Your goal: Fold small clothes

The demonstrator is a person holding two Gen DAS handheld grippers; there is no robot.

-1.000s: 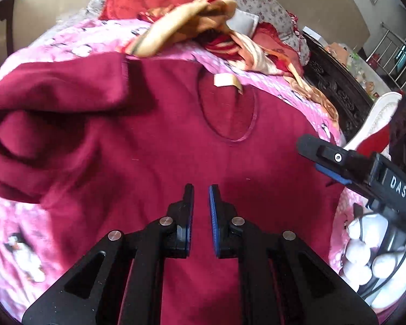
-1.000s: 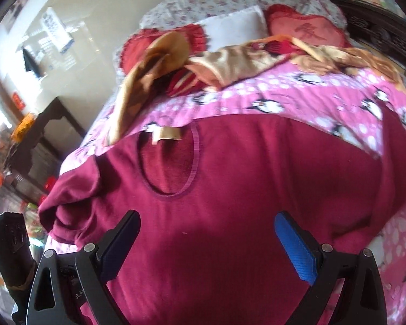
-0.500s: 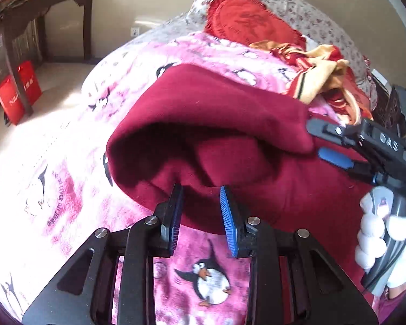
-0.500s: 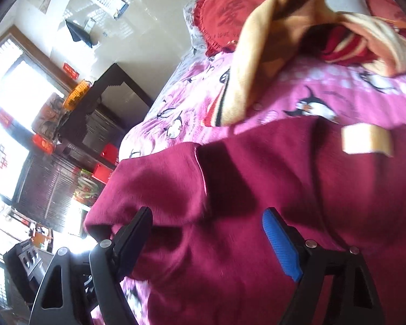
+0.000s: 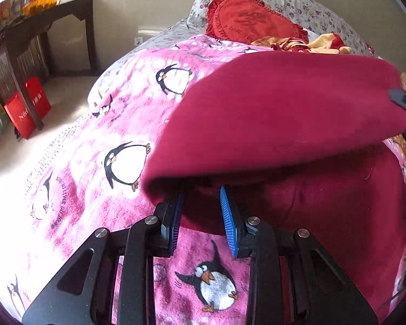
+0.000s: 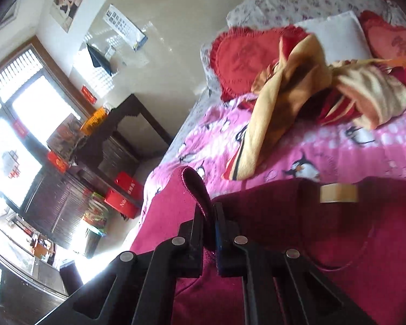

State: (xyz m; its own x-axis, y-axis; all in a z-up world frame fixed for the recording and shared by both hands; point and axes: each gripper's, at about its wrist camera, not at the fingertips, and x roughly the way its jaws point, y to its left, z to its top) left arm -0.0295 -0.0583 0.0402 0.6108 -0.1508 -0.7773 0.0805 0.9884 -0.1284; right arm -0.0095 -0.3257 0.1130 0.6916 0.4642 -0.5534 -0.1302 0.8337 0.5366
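Left wrist view: the left tongs (image 5: 201, 216) stand partly open, their 2 blue pads apart with nothing pinched between them. They sit at the lower edge of the maroon sweater (image 5: 284, 113), whose lifted fold hangs over the pad tips and hides them. The sweater lies on the pink penguin blanket (image 5: 94, 135) covering the bed, with a raised flap arching across the upper right. Its underside is in deep shadow and hard to read. At the far right edge a black piece of the right tongs (image 5: 403, 101) pokes in, mostly cut off. Beyond the sweater lie a red heart cushion (image 5: 251, 21) and a crumpled yellow-and-red cloth (image 5: 319, 44), partly hidden behind the flap. On the floor to the left, 2 red bags (image 5: 27, 108) lean by a dark wooden table (image 5: 40, 21).

Right wrist view: the right tongs (image 6: 209, 216) are closed tight on an upright fold of the sweater (image 6: 284, 216), which sticks up between the pads. The beige neck label (image 6: 338, 192) shows on the flat part, blurred. The yellow-and-red cloth (image 6: 297, 94) sprawls across the blanket (image 6: 338, 146) ahead, covering part of the red cushion (image 6: 238, 59). The window at left is blown out with glare, so the furniture beneath it is hard to make out.
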